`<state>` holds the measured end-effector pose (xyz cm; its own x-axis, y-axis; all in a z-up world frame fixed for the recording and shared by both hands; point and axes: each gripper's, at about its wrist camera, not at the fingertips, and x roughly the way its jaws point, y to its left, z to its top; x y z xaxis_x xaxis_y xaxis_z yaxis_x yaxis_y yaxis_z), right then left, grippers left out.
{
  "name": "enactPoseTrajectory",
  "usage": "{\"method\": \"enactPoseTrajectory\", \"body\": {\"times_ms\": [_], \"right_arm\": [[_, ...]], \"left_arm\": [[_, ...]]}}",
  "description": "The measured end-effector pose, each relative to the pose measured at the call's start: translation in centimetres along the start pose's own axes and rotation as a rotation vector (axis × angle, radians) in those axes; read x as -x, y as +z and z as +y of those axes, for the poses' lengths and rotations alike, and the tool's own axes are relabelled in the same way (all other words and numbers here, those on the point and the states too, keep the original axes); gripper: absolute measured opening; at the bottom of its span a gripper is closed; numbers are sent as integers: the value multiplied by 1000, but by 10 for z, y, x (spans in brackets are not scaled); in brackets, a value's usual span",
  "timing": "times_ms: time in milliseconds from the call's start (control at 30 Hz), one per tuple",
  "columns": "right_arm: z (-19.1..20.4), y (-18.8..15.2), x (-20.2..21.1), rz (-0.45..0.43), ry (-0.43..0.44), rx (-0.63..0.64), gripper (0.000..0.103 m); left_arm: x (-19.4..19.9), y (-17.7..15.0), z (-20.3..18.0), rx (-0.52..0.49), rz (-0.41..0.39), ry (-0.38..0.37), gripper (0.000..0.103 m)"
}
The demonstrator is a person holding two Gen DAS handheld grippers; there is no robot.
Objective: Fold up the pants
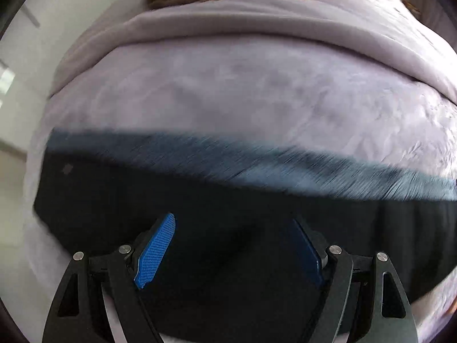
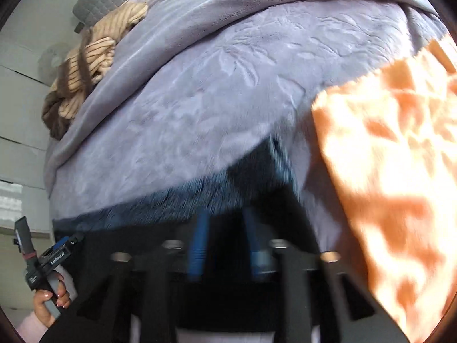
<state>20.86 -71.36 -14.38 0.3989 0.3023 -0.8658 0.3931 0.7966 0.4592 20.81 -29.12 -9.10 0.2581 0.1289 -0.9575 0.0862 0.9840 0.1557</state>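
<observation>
Left wrist view: the left gripper [image 1: 231, 245] points steeply down over the dark, nearly black pants [image 1: 200, 205], which lie spread on the lilac plush embossed bedspread [image 1: 242, 91]. Its blue textured pads [image 1: 155, 247] stand wide apart, with nothing pinched between them; only the pants' cloth shows beneath. The pants' far edge is a blurred bluish band.

Right wrist view: the right gripper [image 2: 227, 243], blurred, also tilts down over the pants [image 2: 160, 245]; its blue pads [image 2: 198, 245] stand a narrow gap apart, gripping nothing visible. At lower left a hand [image 2: 50, 300] grasps the other gripper's handle. An orange-and-cream patterned blanket [image 2: 394, 177] lies right, a striped beige garment [image 2: 85, 71] far left.
</observation>
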Motion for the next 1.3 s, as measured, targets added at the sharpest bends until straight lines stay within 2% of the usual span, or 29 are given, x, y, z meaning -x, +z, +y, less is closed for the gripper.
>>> {"method": "enactPoseTrajectory", "body": {"times_ms": [167, 333, 433, 533, 633, 733, 800, 867, 900, 967, 1033, 1133, 1300], "right_arm": [[23, -44, 11, 62, 115, -15, 46], [95, -94, -6, 152, 192, 55, 46], [156, -107, -22, 180, 217, 153, 46], [222, -114, -33, 182, 252, 268, 46], [303, -113, -52, 192, 314, 398, 46], [392, -115, -82, 231, 340, 564, 46], [458, -114, -111, 264, 346, 674, 46], [503, -118, -132, 307, 359, 753, 46], [528, -120, -149, 336, 358, 799, 46], [575, -124, -185, 387, 336, 903, 46], [613, -131, -224, 421, 295, 1004, 46], [644, -138, -269, 461, 251, 1088, 46], [673, -139, -319, 526, 213, 1105, 46]], "left_arm": [[10, -45, 57, 53, 57, 10, 81], [11, -67, 101, 94, 76, -30, 81], [18, -65, 135, 97, 41, -55, 81], [13, -52, 184, 67, -9, -77, 81], [8, -37, 221, 37, -79, -82, 81], [-12, -18, 255, 27, -107, -100, 81], [-31, -14, 274, 29, -109, -78, 81], [-60, -20, 292, 62, -57, -54, 81], [-70, -25, 299, 83, -41, -70, 81], [-76, -36, 304, 85, -81, -105, 81], [-74, -40, 299, 60, -115, -84, 81], [-75, -43, 300, 95, -133, -103, 81], [-74, -48, 302, 96, -158, -128, 81]]}}
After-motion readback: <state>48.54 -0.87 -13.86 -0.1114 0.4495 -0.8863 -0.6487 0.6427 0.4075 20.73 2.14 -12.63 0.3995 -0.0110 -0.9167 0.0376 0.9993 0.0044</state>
